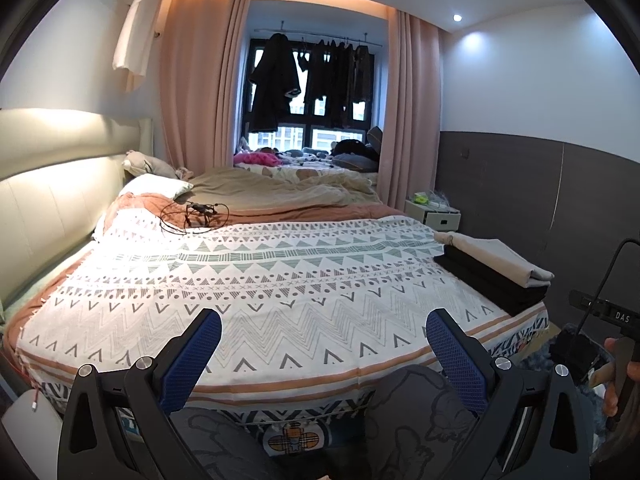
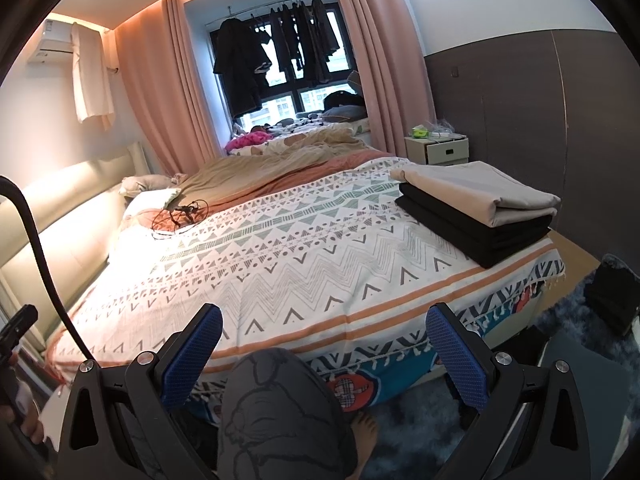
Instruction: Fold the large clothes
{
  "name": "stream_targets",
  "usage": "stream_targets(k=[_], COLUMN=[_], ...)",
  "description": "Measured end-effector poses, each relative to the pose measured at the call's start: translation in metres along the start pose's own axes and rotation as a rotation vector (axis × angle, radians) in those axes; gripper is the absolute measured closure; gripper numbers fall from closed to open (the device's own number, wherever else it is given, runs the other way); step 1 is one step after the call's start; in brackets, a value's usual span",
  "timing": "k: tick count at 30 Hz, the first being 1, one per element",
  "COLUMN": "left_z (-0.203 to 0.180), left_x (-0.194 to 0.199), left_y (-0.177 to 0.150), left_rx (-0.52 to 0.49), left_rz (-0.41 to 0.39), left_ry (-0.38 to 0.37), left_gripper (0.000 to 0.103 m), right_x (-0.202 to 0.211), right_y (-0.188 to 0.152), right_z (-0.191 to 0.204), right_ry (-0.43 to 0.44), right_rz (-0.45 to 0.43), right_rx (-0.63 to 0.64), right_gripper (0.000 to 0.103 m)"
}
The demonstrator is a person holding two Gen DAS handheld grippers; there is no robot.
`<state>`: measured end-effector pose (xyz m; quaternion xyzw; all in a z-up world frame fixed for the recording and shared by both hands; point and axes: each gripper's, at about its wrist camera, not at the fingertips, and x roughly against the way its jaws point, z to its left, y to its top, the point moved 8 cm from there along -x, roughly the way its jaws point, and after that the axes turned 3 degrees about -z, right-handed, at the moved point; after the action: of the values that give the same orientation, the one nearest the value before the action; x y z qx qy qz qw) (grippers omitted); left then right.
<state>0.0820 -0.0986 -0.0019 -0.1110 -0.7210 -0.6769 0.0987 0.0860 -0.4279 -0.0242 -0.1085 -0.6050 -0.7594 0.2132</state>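
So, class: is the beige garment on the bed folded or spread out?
Folded. The beige garment lies as a neat layered rectangle on top of folded black clothes.

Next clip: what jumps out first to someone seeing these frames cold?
The patterned bedspread covering the bed dominates both views. A folded stack sits at its right corner near the foot: a beige cloth on top of black cloth. Both tools, left and right, hang open and empty above the near edge.
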Motion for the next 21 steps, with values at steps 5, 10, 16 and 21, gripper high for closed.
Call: stream_targets(k=[5,10,16,21], left_z=[-0.0008,-0.0016,-0.0015,0.0013], left_x=[0.0023,0.0032,0.0046,0.0052], left_y=[0.0005,-0.0005,0.0007,0.0014], left_rx=[-0.009,-0.011,-0.015,-0.005], left_rz=[-0.006,0.001,-0.002,-0.004], left_ry=[0.006,0.003,0.003,0.004], left_gripper=[0.001,0.0,0.001,0.001], right_x=[0.0008,0.0012,0.0003,-0.0028], right_y=[-0.0001,0.0007,0.0018,0.0031], right_z=[0.0002,0.0002,0.0,0.0], right_ry=[0.002,0.0,0.001,0.002], right_rz=[-0.001,0.0,0.001,-0.001], right_rx=[-0.002,-0.002,-0.001,0.01], right_gripper=[0.001,0.001,0.001,0.001])
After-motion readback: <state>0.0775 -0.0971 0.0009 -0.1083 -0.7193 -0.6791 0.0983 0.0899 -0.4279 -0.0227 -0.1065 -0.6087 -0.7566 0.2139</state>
